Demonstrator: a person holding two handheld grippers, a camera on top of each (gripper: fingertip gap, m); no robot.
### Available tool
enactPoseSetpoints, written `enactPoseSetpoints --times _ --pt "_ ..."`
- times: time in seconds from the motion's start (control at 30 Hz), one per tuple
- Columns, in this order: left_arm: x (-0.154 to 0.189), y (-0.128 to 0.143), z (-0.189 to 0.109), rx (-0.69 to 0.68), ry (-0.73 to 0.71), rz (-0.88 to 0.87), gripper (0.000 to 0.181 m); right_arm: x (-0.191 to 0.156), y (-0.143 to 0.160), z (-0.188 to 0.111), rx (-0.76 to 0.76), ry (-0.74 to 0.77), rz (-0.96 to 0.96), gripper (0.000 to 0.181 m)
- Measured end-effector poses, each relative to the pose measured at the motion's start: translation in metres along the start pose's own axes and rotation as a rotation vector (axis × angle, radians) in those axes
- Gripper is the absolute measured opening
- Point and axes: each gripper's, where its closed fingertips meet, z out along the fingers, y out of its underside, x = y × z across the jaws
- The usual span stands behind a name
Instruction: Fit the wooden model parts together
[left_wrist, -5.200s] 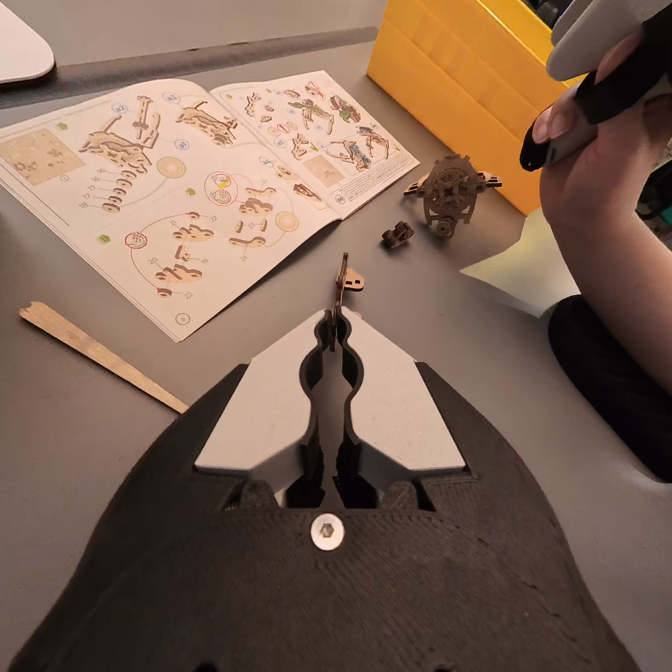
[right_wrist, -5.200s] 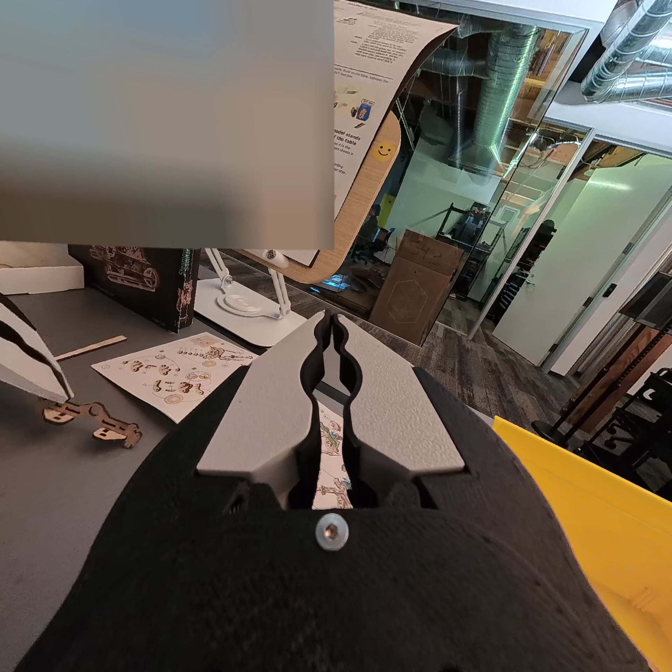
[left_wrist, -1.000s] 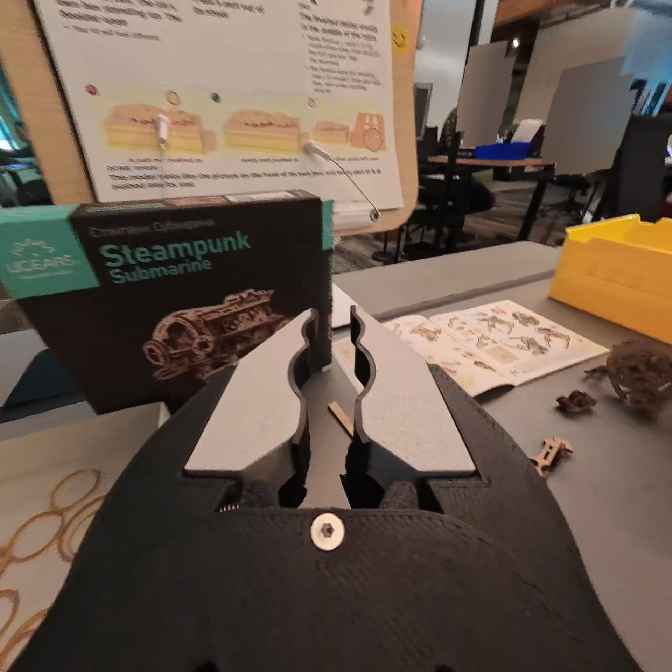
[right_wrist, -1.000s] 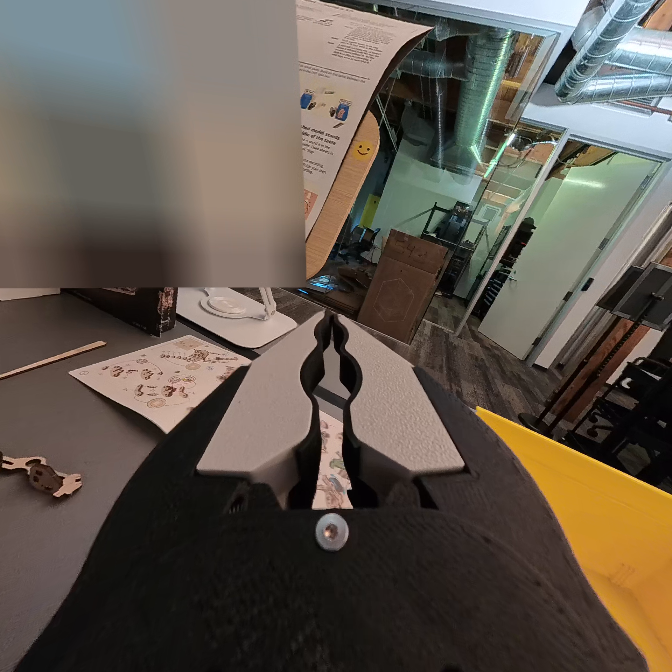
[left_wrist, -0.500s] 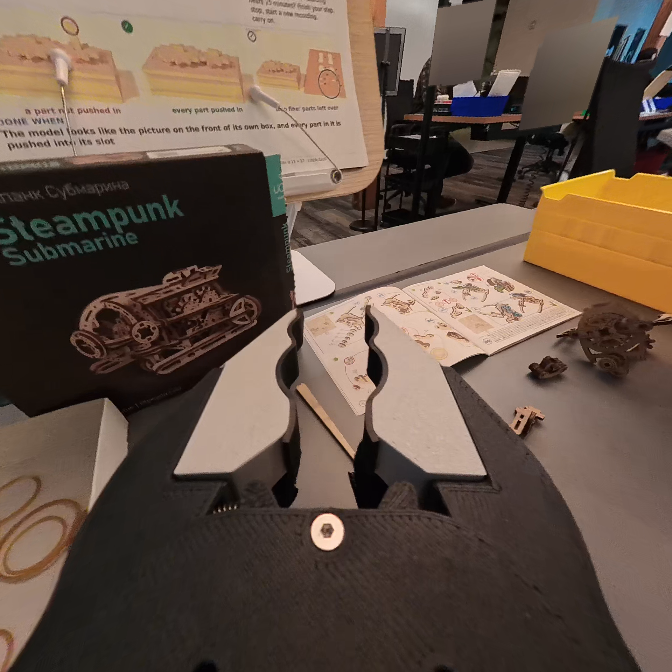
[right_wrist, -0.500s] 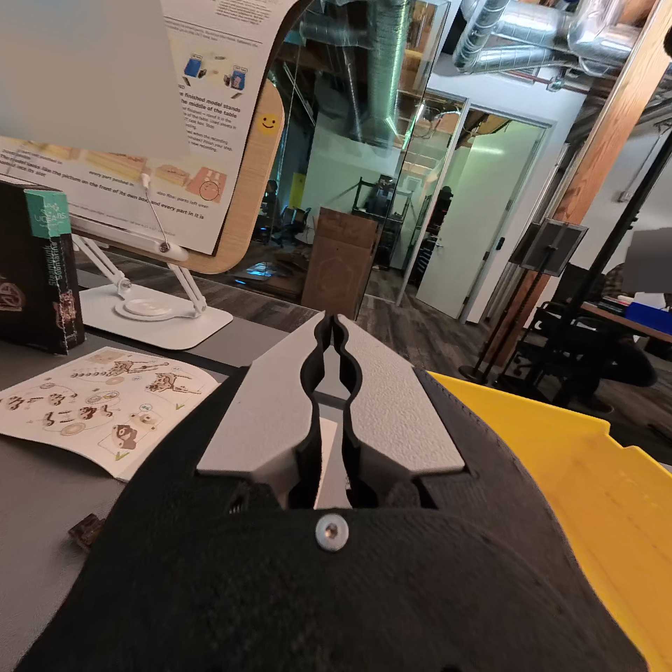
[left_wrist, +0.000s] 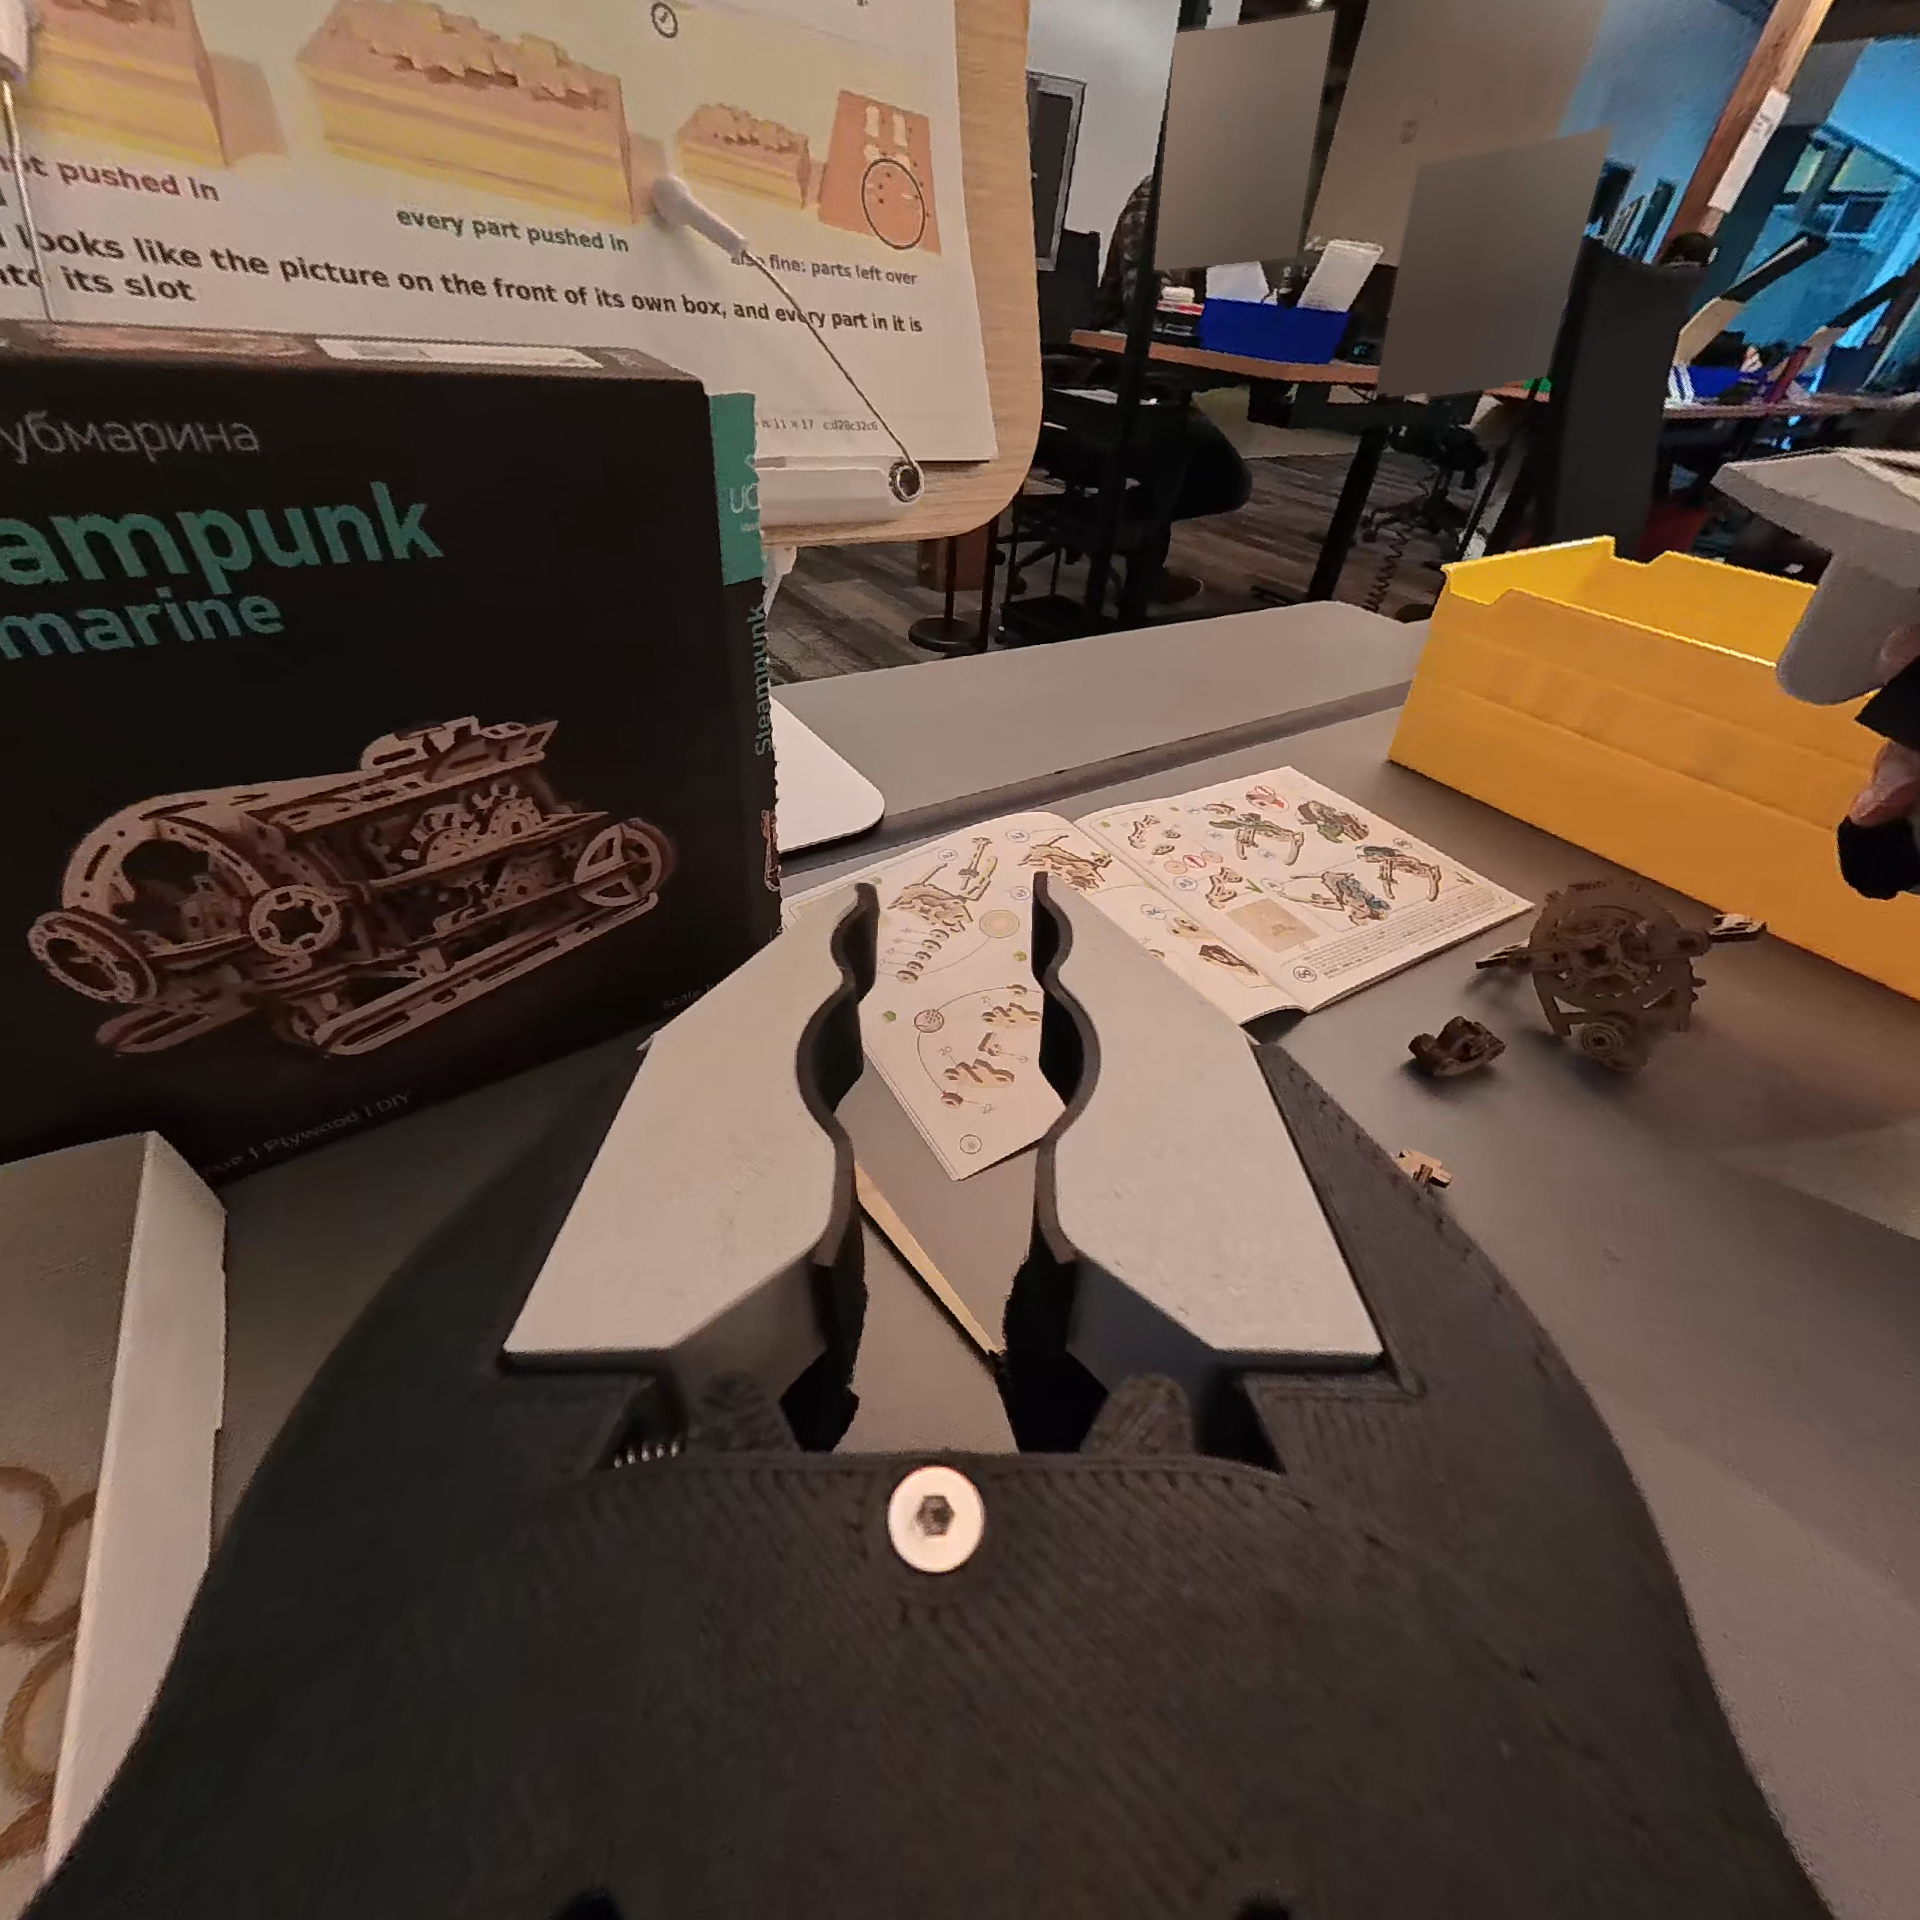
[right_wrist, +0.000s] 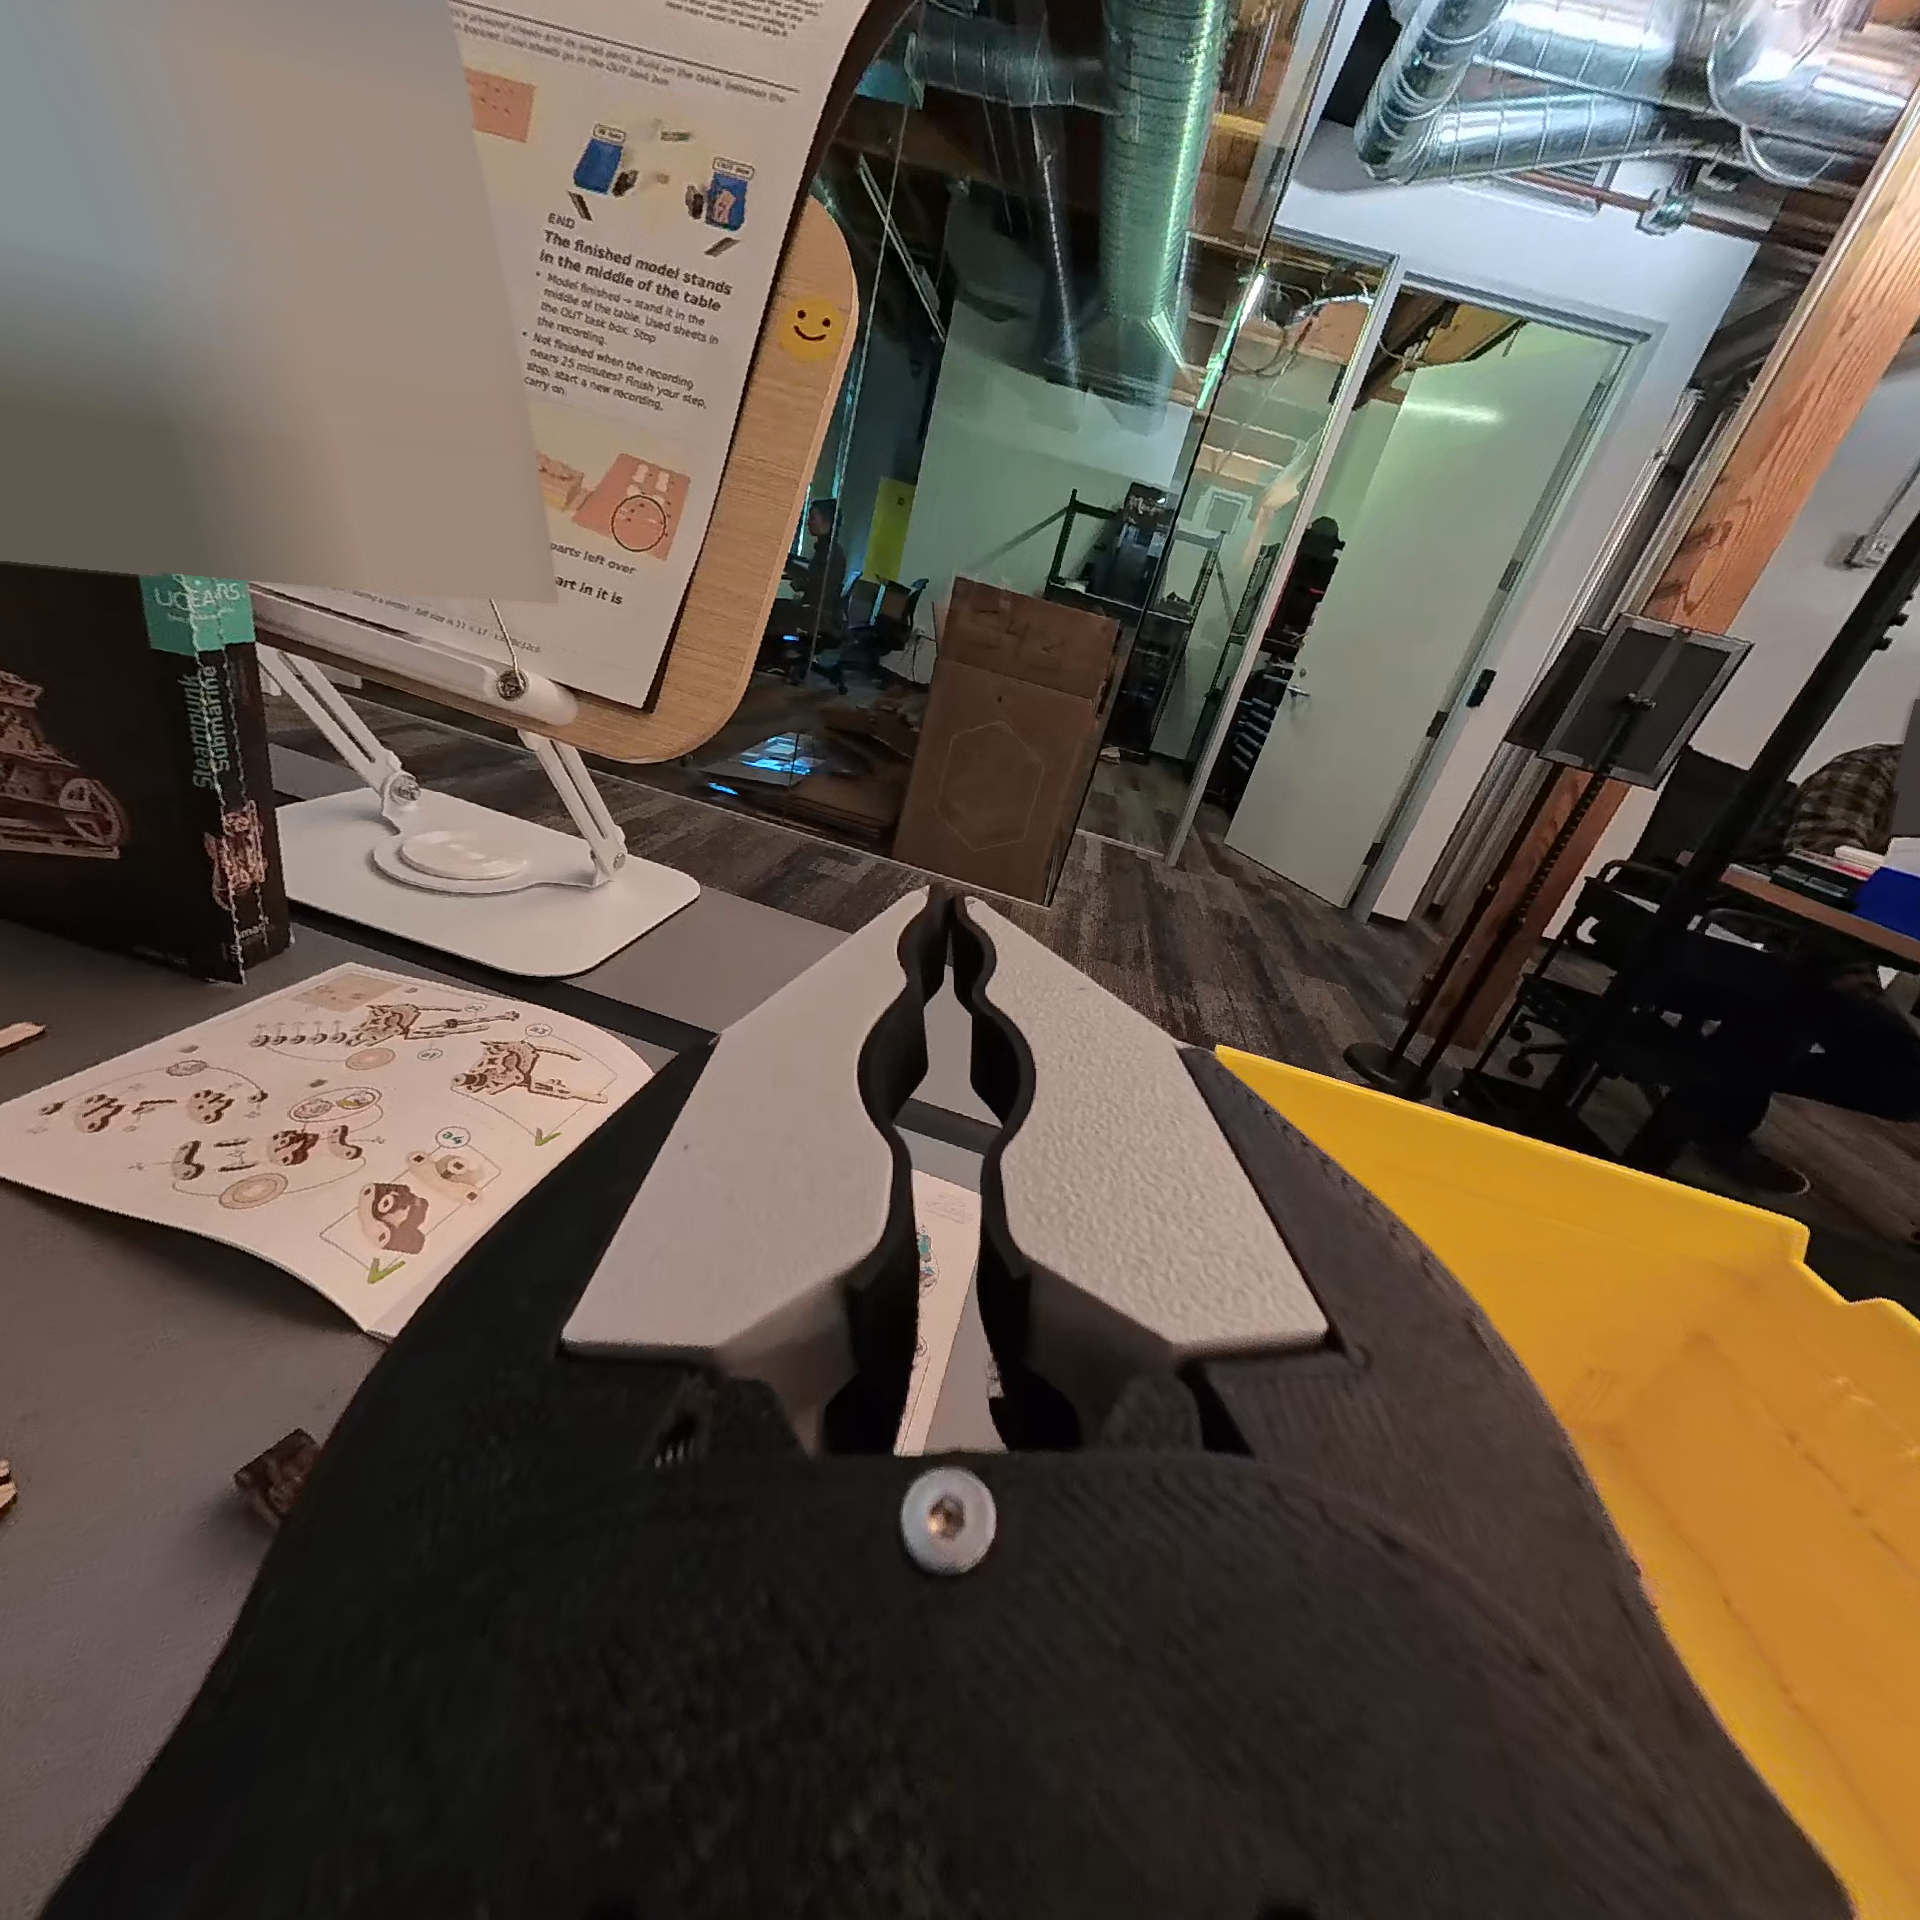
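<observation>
Wooden geared sub-assembly (left_wrist: 1605, 982) is sitting on the desk (left_wrist: 1662, 1299) at 2 o'clock of the left gripper (left_wrist: 948, 914), whose fingers are standing apart, empty. Right gripper (right_wrist: 948, 902) is showing fingers closed on nothing. Loose dark part (left_wrist: 1455, 1042) is lying just beside it; approaching low and squarely is advisable.

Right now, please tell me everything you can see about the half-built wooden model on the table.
The half-built wooden model is a small dark brown assembly of thin laser-cut pieces: a round gear-like frame with openwork, a little wheel at its base and flat arms sticking out to both sides. It stands upright on the grey table, close in front of the yellow bin and right of the open instruction booklet. A small dark loose part lies beside it, apart. Neither claw touches it.
</observation>
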Motion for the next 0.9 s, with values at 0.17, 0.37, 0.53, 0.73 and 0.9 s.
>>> enactPoseSetpoints --times 0.17,0.37,0.53,0.73,0.9 --pt "0.0014 0.0026 0.0012 -0.013 0.012 -0.010 0.027 -0.0003 0.0005 0.0002 -0.002 -0.004 0.003 0.000" --pt "0.0022 0.0037 0.0019 -0.020 0.019 -0.012 0.026 -0.0008 0.0012 0.0005 -0.006 -0.008 0.005 0.000" --pt "0.0030 0.0041 0.0020 -0.021 0.023 -0.013 0.024 -0.0010 0.0020 0.0007 -0.009 -0.010 0.008 0.000" --pt "0.0033 0.0043 0.0022 -0.023 0.025 -0.013 0.024 -0.0017 0.0024 0.0009 -0.011 -0.014 0.008 0.000" --pt "0.0033 0.0043 0.0022 -0.023 0.025 -0.014 0.024 -0.0028 0.0028 0.0013 -0.013 -0.020 0.008 0.000"
